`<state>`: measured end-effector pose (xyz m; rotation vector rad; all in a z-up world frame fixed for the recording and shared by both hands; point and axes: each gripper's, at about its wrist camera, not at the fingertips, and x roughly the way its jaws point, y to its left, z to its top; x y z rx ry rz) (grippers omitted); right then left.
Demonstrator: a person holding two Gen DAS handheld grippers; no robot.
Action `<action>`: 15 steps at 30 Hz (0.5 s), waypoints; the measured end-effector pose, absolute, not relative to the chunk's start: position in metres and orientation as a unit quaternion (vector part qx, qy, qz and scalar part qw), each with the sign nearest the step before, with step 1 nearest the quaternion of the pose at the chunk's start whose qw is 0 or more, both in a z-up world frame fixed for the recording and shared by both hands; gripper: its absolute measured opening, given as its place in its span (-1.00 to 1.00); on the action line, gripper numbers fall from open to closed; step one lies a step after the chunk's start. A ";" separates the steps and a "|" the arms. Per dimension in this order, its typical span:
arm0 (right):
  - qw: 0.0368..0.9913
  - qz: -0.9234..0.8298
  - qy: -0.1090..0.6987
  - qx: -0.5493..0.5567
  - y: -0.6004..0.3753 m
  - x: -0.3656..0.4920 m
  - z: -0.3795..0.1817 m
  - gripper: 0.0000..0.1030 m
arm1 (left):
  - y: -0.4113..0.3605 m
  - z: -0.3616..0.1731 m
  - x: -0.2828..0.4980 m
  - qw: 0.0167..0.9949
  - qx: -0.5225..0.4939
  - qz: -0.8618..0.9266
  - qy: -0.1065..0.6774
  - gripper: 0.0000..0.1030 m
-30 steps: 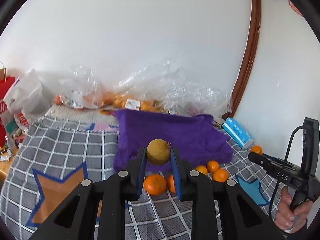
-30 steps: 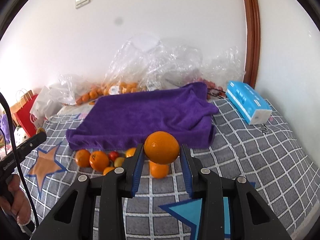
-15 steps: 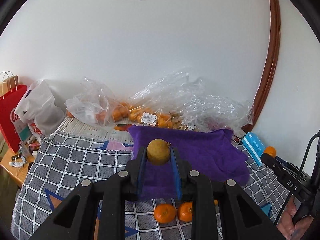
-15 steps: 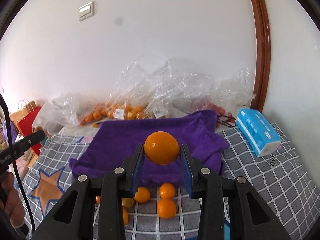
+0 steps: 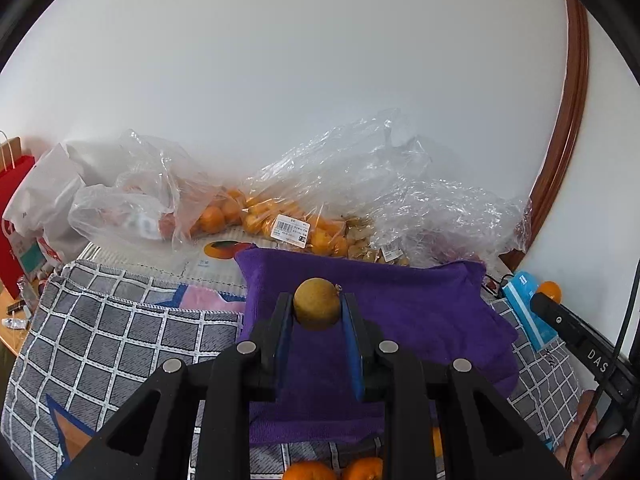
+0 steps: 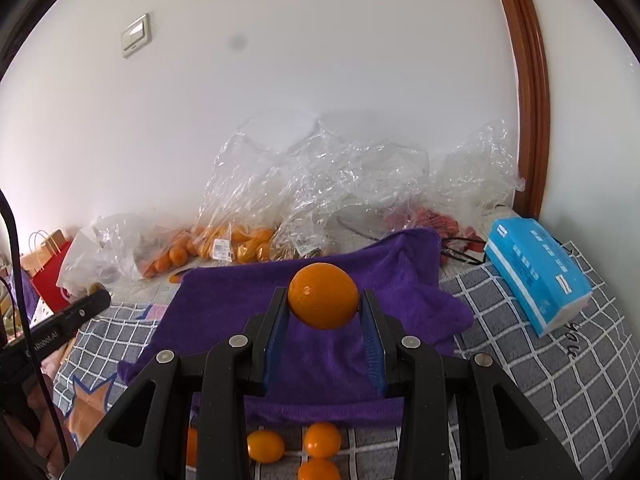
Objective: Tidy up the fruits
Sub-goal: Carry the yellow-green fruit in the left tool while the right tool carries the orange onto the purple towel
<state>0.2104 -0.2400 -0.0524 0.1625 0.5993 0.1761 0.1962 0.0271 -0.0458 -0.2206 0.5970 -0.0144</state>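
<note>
Fruit is sitting clamped above the purple towel [image 6: 352,364]: left tongs [image 5: 317,320] are gripping a brownish-yellow fruit [image 5: 317,303], right tongs [image 6: 323,312] an orange [image 6: 323,295]. Towel is lying bare, and loose oranges [image 6: 320,440] are waiting just beside its near edge, so sorting looks barely begun.

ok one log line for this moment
left gripper: holds brown fruit | right gripper: holds orange | both over purple towel

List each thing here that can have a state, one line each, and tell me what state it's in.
left gripper: shut on the brownish fruit, held above the purple towel.
right gripper: shut on the orange.
purple towel: spread flat, rumpled at its edges.
clear plastic bags: crumpled, some holding oranges.
blue tissue pack: lying flat on the checked blanket.
loose oranges: resting on the blanket.
</note>
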 end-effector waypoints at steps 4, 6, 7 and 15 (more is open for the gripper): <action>0.950 0.086 0.291 0.072 -0.237 0.230 -0.055 -0.31 | 0.025 -0.055 0.212 0.951 -0.105 0.000 0.291 -0.55; 0.951 0.082 0.290 0.064 -0.234 0.238 -0.062 -0.31 | 0.025 -0.063 0.219 0.951 -0.101 0.002 0.291 -0.55; 0.951 0.083 0.293 0.062 -0.233 0.241 -0.068 -0.31 | 0.025 -0.066 0.222 0.951 -0.100 0.003 0.292 -0.55; 0.943 0.106 0.313 0.050 -0.227 0.252 -0.098 -0.31 | 0.031 -0.096 0.235 0.944 -0.123 -0.010 0.305 -0.55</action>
